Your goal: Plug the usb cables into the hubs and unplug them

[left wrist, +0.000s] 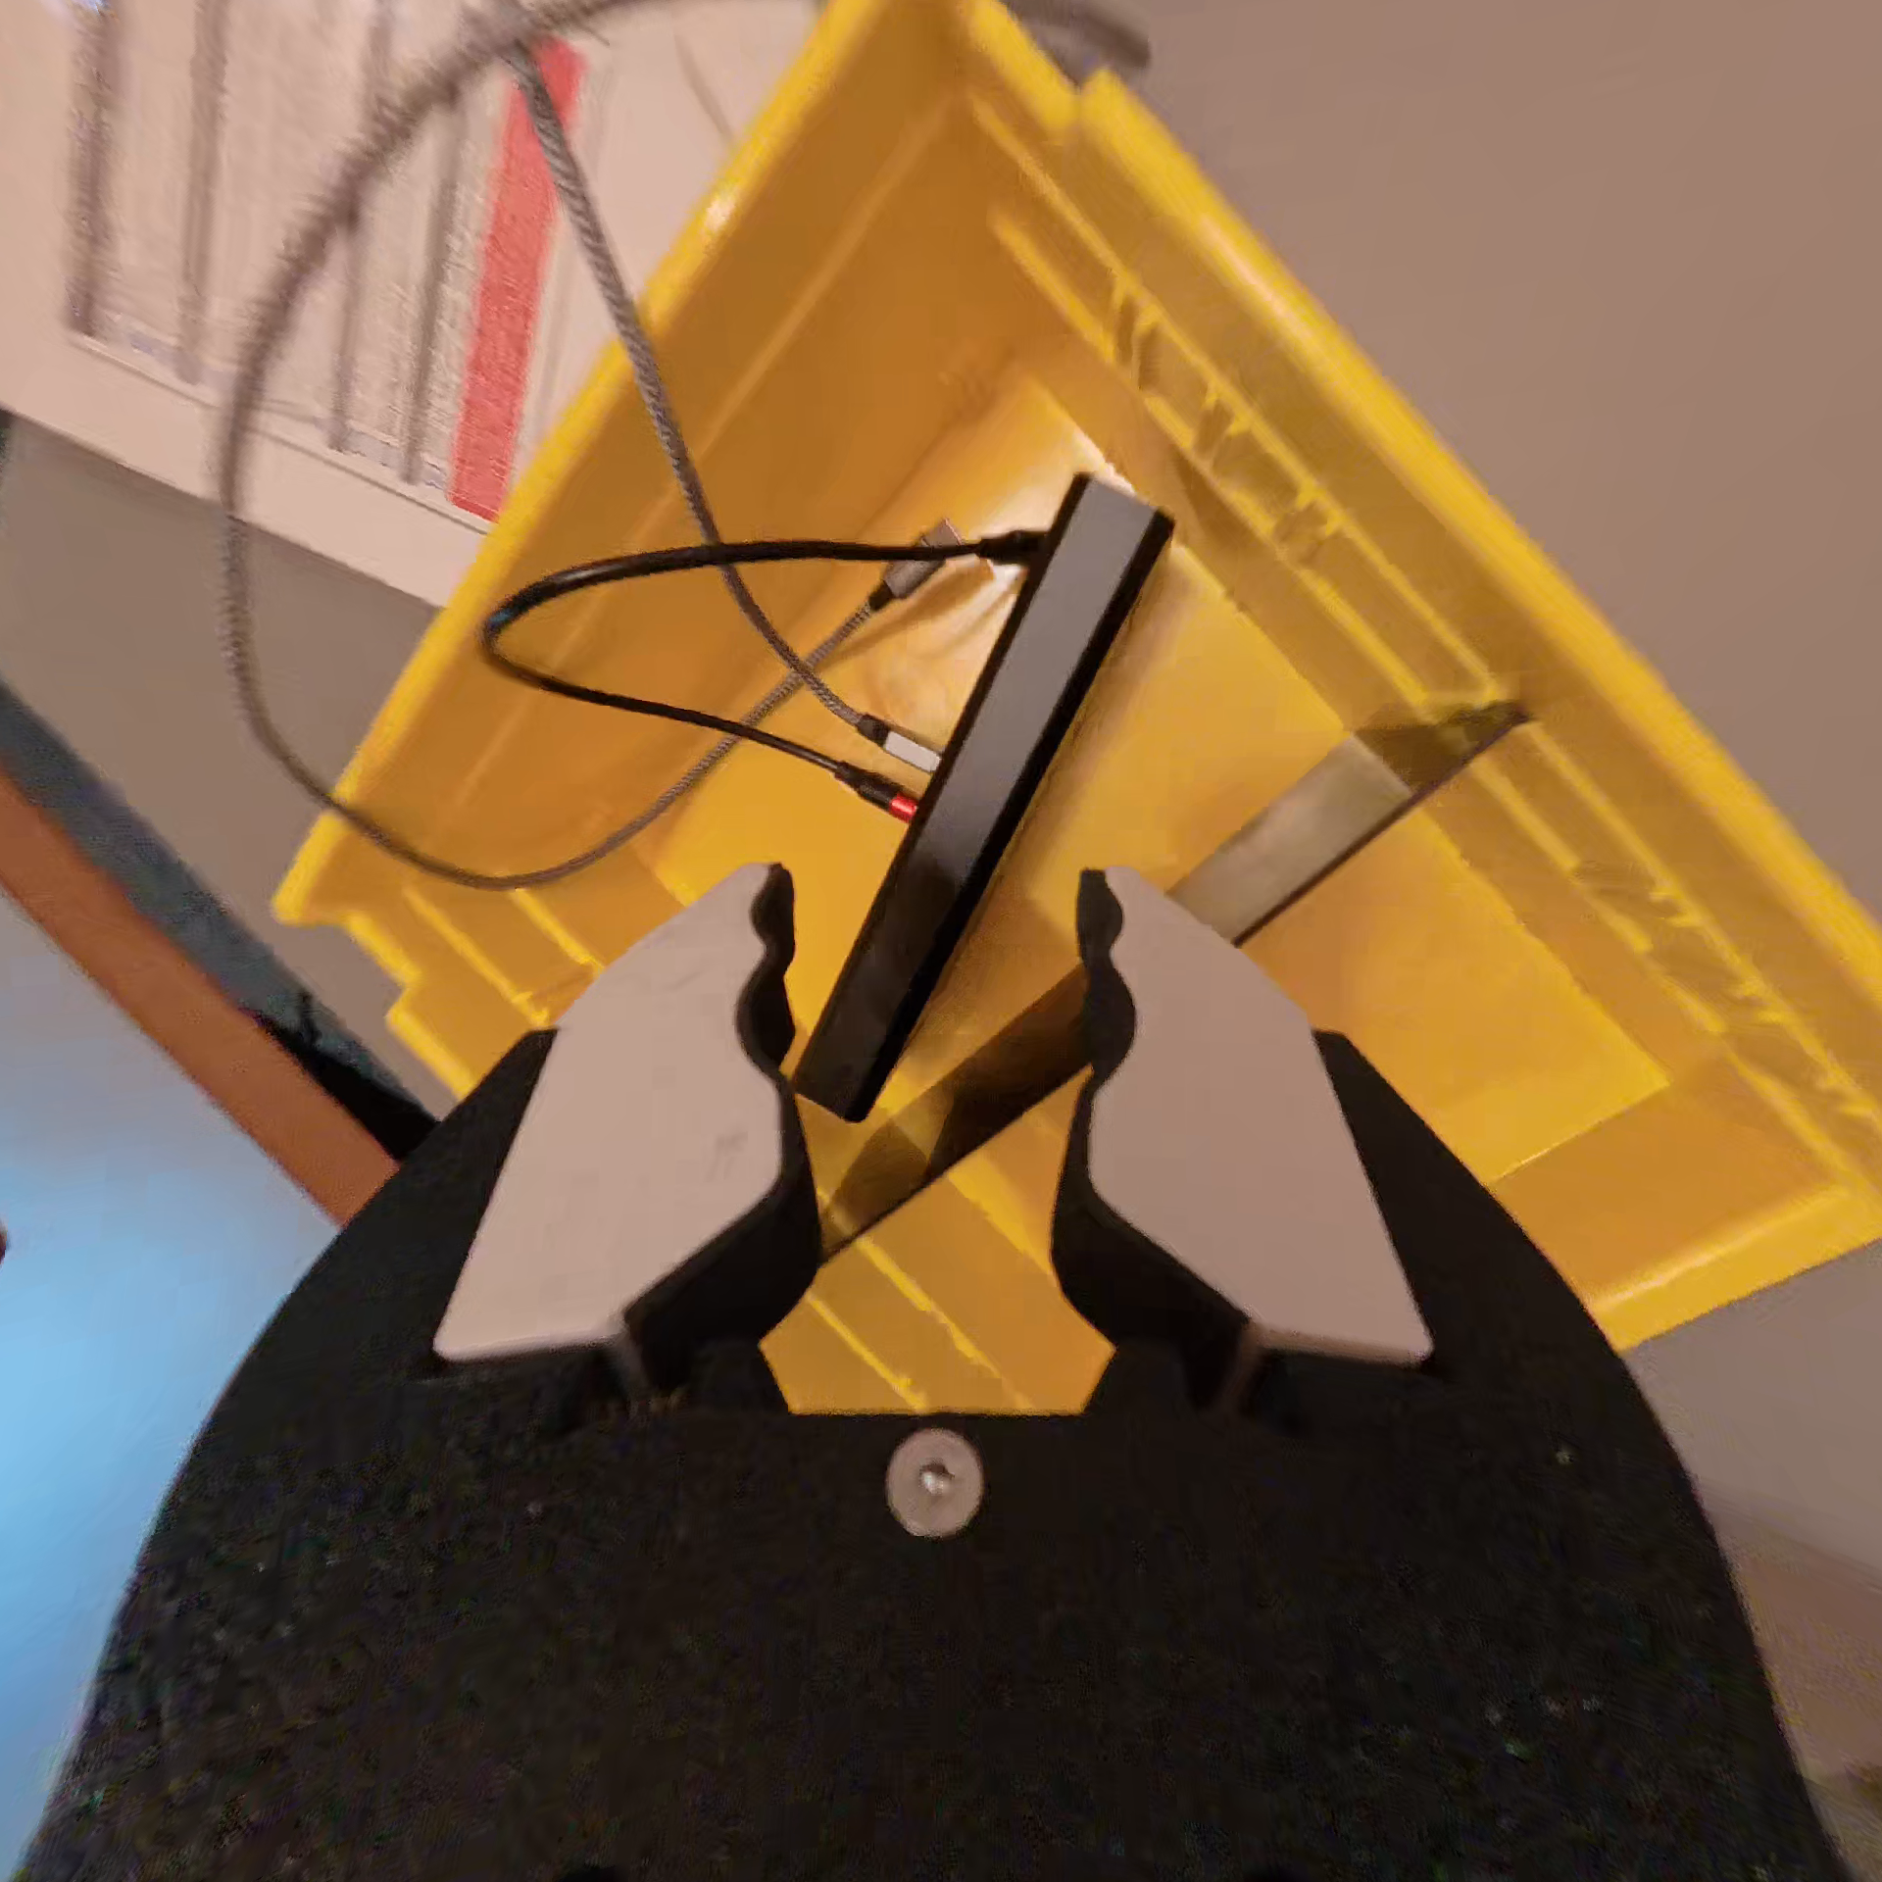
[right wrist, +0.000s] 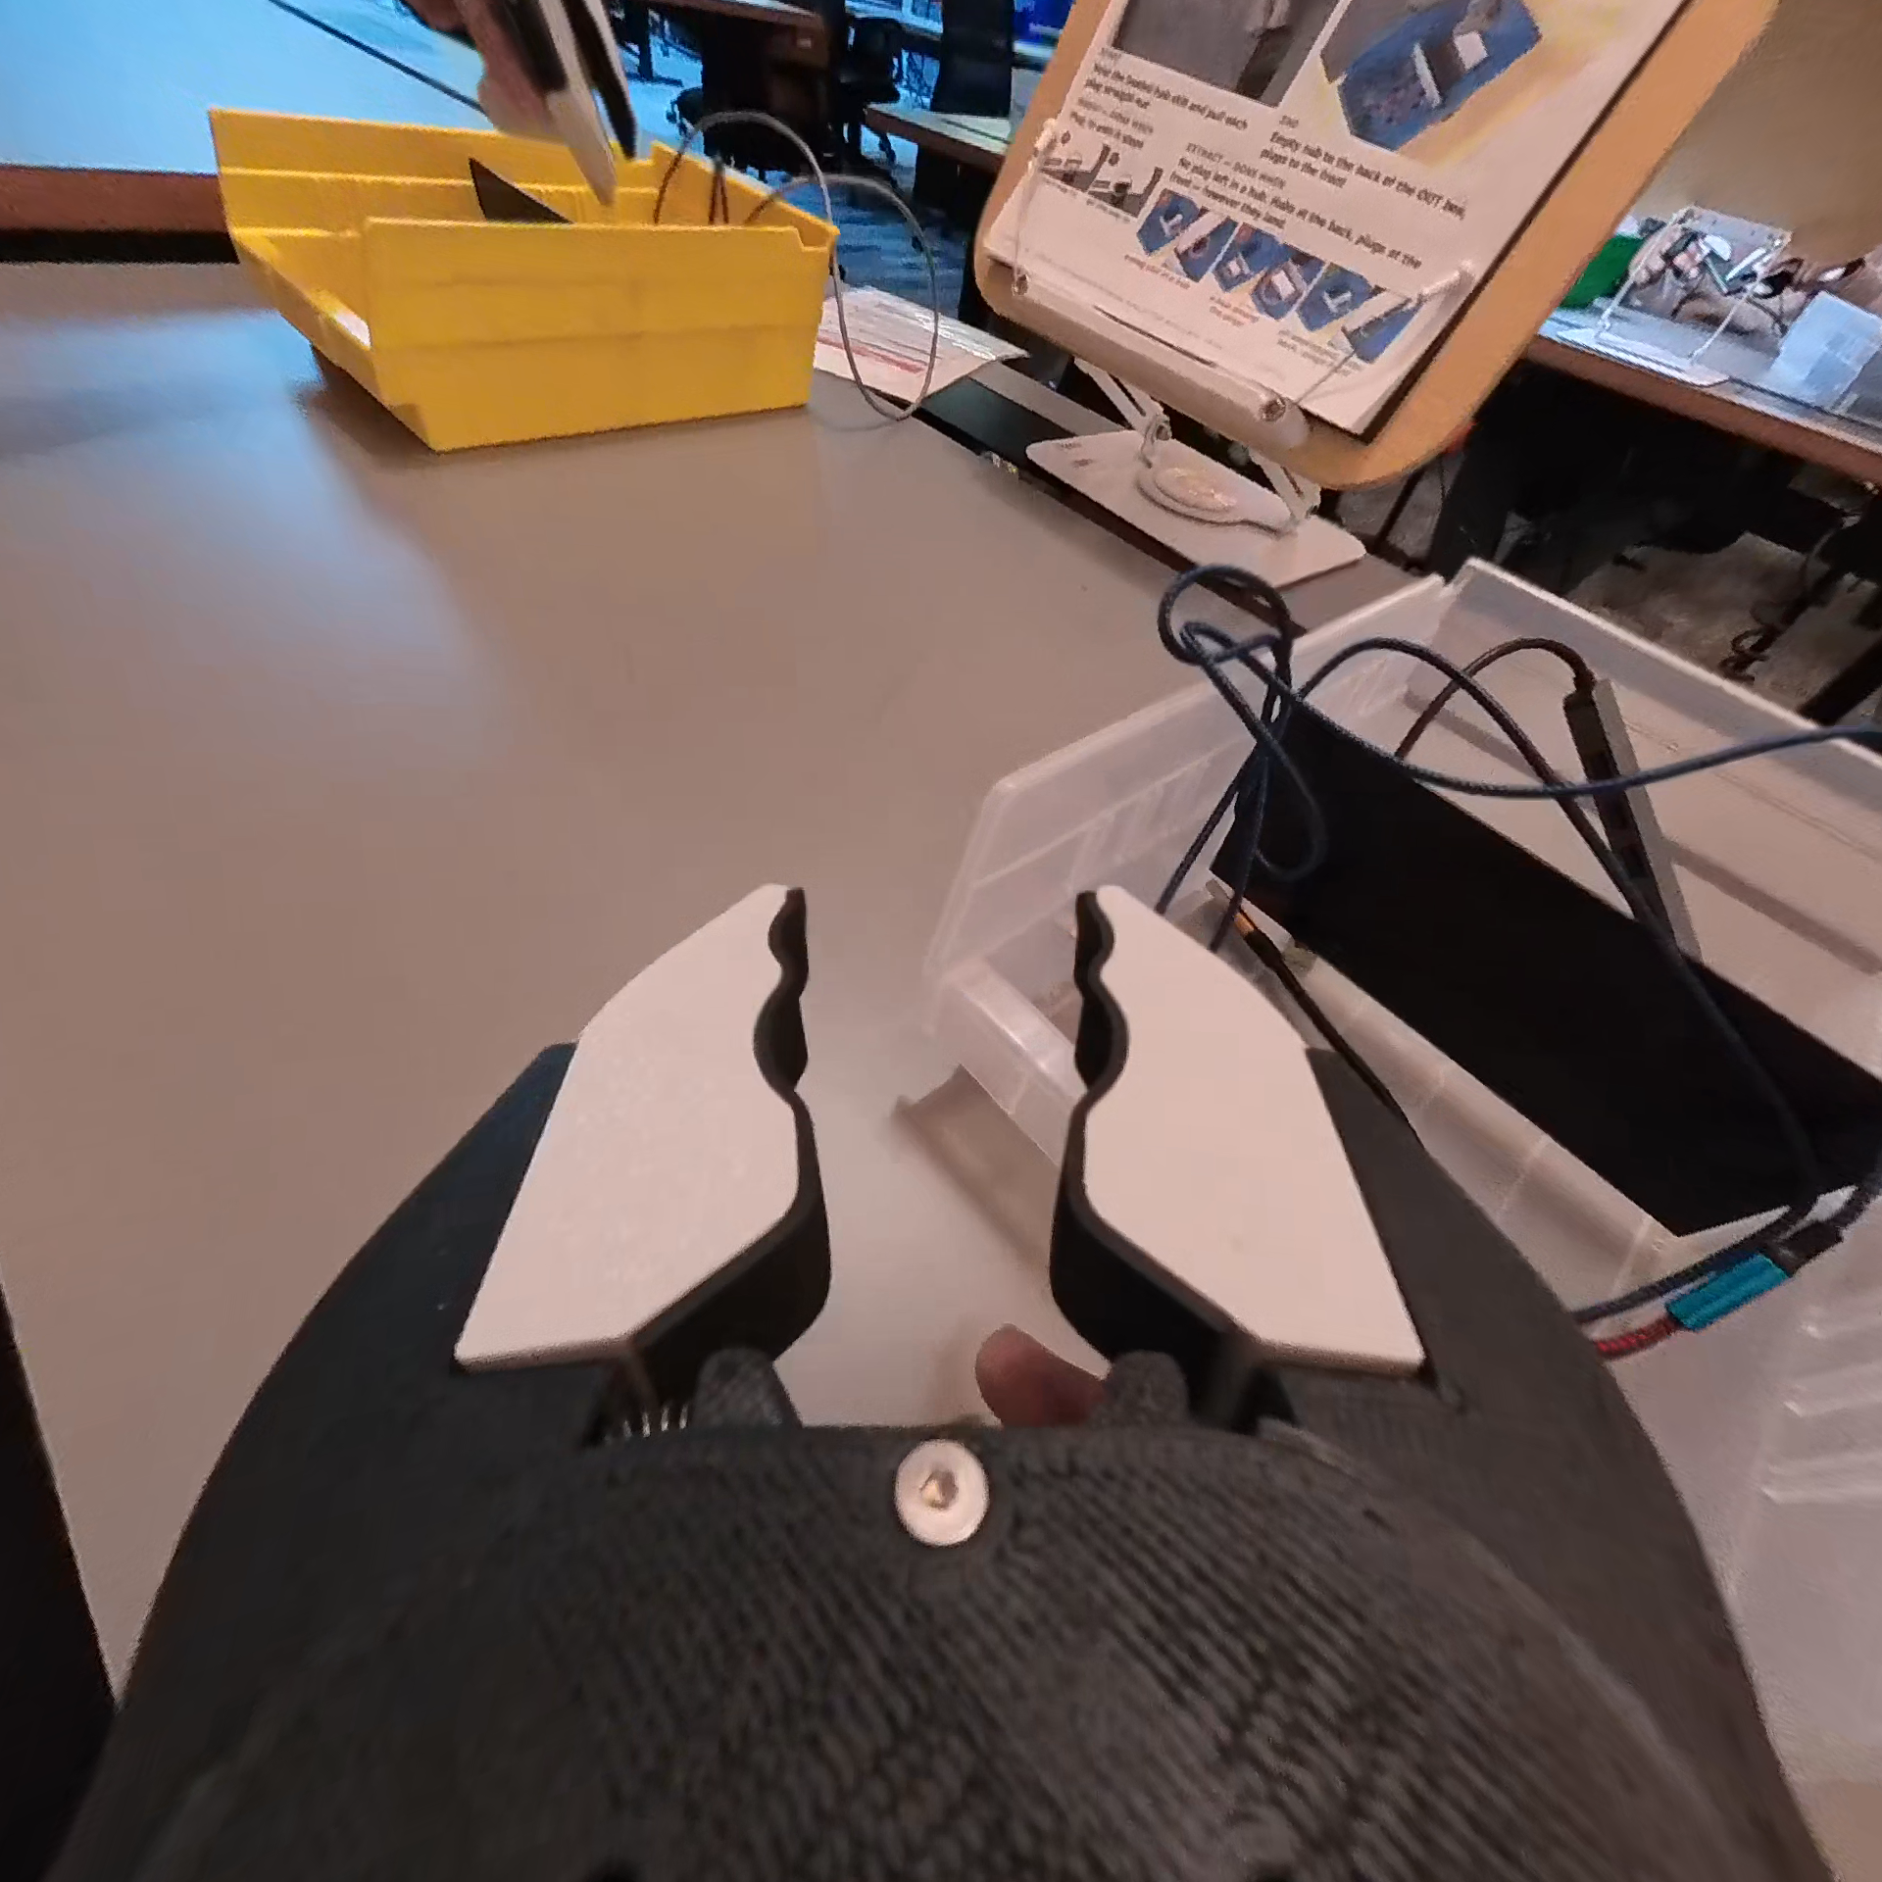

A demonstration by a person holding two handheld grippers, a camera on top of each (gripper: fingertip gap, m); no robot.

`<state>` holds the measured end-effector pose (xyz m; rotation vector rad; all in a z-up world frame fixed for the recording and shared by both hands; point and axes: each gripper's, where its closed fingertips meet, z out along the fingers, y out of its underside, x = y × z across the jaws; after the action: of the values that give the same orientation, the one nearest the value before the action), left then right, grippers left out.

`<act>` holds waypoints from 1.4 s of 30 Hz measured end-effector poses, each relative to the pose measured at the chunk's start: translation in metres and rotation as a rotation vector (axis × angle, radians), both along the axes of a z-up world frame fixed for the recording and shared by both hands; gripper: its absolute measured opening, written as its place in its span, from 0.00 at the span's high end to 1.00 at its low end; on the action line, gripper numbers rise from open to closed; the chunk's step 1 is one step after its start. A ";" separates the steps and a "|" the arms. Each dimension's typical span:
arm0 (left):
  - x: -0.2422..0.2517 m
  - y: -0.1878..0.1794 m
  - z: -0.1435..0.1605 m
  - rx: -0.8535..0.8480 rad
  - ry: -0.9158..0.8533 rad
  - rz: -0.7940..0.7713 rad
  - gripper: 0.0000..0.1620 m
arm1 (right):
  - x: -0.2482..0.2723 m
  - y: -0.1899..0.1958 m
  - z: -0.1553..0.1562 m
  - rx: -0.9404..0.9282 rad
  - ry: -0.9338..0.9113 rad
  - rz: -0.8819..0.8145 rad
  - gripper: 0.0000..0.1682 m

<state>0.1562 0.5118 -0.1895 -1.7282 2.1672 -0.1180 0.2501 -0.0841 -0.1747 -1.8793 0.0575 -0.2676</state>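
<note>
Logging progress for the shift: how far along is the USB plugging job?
Done: the black hub in the yellow bin has cables plugged in. In hand: nothing; the left tool is open around the hub's end, the right tool open, empty. Left: the clear bin's cables.

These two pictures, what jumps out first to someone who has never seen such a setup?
The bright yellow bin fills the left wrist view, with a black hub standing tilted inside it, cables plugged into its side, just ahead of the open left claw. In the right wrist view, the open right claw hangs over the grey table beside a clear bin of tangled cables.
</note>
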 end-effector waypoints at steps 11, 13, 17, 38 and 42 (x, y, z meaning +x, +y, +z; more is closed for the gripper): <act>0.010 0.019 -0.070 -0.007 0.443 -0.134 0.74 | -0.026 0.035 -0.005 -0.114 -0.054 0.055 0.69; 0.012 0.023 -0.076 0.046 0.477 -0.175 0.72 | -0.028 0.037 -0.007 -0.118 -0.055 0.044 0.69; 0.015 0.022 -0.070 0.107 0.442 -0.277 0.79 | -0.031 0.046 -0.008 -0.097 -0.042 0.032 0.69; 0.020 -0.200 0.181 0.911 -0.642 -0.471 0.84 | -0.048 0.245 0.136 0.564 0.194 -0.020 0.48; 0.028 -0.270 0.177 0.972 -0.794 -0.568 0.84 | -0.053 0.259 0.161 0.641 0.226 0.015 0.49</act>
<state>0.1837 0.2415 -0.0122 -0.3910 1.5799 0.0894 0.1975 0.1748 -0.0133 -1.2622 0.2523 -0.0146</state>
